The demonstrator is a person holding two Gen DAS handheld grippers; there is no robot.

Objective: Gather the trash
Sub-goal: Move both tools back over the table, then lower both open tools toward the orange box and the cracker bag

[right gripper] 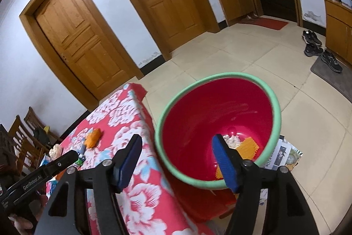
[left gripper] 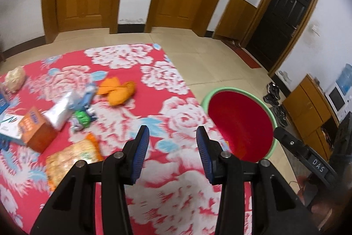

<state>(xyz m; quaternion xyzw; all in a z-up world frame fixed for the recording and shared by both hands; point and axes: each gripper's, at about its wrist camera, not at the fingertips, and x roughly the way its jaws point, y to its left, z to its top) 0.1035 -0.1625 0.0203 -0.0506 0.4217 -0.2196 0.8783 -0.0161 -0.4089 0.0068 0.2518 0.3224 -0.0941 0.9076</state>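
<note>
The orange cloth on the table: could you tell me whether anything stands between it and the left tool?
Nothing visible does. The left tool is open and empty, and only bare floral tablecloth lies between it and the orange cloth. The other litter sits off to the left.

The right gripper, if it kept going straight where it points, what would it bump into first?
Most likely the inside of the red bucket. The right gripper points down into its mouth, fingers apart with nothing between them. Orange and pale scraps lie at the bottom, but how deep they sit is hard to judge.
</note>
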